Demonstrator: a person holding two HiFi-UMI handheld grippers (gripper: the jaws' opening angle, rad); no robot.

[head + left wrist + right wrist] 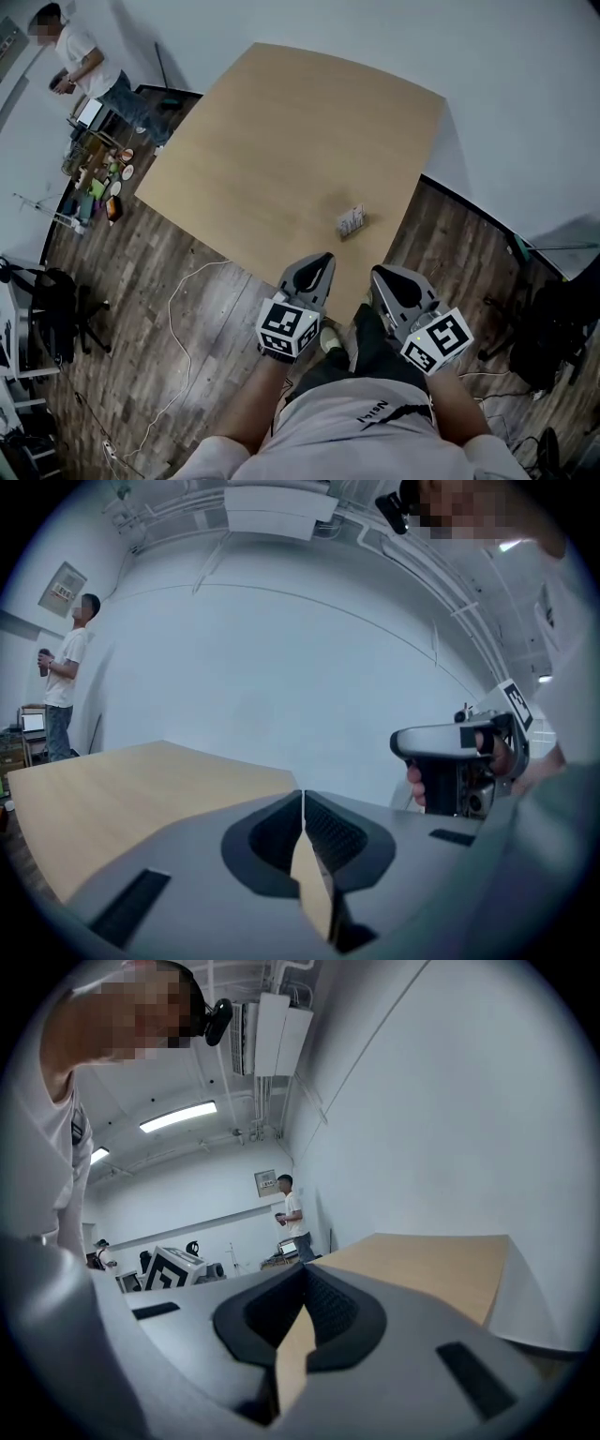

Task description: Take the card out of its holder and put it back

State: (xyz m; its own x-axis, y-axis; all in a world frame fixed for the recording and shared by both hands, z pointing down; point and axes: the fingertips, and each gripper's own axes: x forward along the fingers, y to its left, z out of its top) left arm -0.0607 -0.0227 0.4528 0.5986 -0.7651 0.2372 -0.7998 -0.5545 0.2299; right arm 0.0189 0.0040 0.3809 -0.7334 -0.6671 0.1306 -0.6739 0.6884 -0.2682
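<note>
Left gripper [322, 260] and right gripper [379, 273] were held side by side at the table [281, 141] edge, jaws pressed together on nothing, card holder [352, 221] seen standing just beyond them.

A small card holder [352, 221] stands near the 5 o'clock edge of the pale wooden table [281, 131], with the left gripper [322, 260] and right gripper [381, 275] side by side just past that edge at 6 o'clock, and a person [86, 62] standing far off at 10 o'clock.
</note>
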